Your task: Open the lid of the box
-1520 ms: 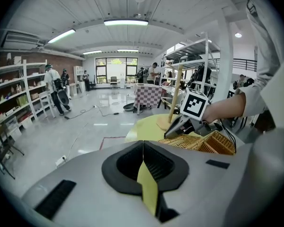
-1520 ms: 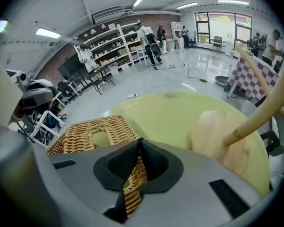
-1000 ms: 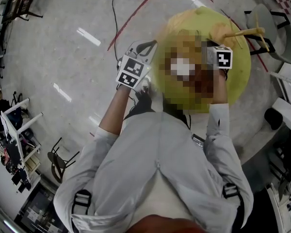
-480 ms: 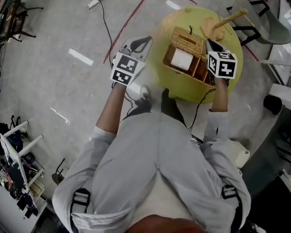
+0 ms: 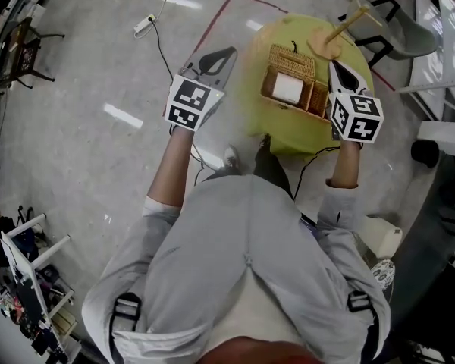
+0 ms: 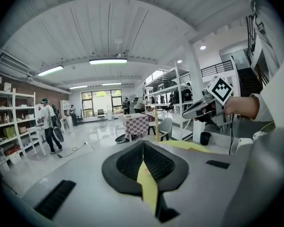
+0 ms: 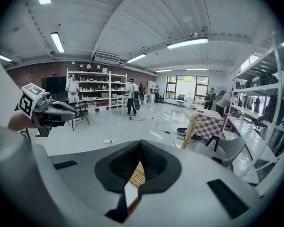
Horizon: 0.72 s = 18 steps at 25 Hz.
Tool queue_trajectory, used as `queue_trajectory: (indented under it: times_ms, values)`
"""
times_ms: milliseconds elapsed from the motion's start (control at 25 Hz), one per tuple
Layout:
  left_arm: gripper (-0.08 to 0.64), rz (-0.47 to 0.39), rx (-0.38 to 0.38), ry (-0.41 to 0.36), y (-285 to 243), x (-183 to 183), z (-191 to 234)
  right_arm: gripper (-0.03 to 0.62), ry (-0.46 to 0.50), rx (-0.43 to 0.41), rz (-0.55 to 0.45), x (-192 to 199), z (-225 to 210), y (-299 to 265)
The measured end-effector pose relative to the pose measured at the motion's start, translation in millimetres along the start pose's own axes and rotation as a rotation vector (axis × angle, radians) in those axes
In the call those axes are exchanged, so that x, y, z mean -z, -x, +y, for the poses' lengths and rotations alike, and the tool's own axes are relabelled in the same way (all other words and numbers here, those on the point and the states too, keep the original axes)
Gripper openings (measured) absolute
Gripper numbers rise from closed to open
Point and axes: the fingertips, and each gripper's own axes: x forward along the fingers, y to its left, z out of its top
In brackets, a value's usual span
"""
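Note:
On the round yellow-green table (image 5: 356, 59) stands the wicker box (image 5: 312, 97). Its woven lid (image 5: 292, 59) is folded back on the far side, and a white item (image 5: 288, 89) lies inside. My left gripper (image 5: 229, 52) hangs over the floor left of the table, shut and empty. In its own view the left gripper's (image 6: 143, 143) tips meet, with the yellow table showing in the gap under them. My right gripper (image 5: 334, 65) floats above the box's right end. The right gripper's (image 7: 139, 141) jaws are shut on nothing, with wicker visible below them.
A wooden peg stand (image 5: 335, 35) sits on the table's far edge. Grey chairs (image 5: 413, 32) stand behind the table on the right. A power strip (image 5: 144, 23) with its cable lies on the floor, beside a red taped line (image 5: 205, 32). People walk in the hall (image 6: 47, 126).
Both grippers have risen and drawn away from the box, so the table looks smaller and farther. The mosaic patch over the box is gone, and the lid shows folded back.

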Motion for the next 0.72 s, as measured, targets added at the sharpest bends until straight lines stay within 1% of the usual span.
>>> queue_trajectory:
  times_ms: [200,480,720]
  values:
    - [0.029,-0.065,0.022,-0.049,24,-29,-2,0.023,0.023,0.037,-0.079,-24,21,38]
    - [0.029,-0.140,0.040,-0.107,50,-68,-16,0.023,0.060,0.045,-0.155,-53,47,81]
    - [0.029,-0.169,0.055,-0.139,61,-82,-27,0.023,0.096,0.041,-0.192,-69,64,99]
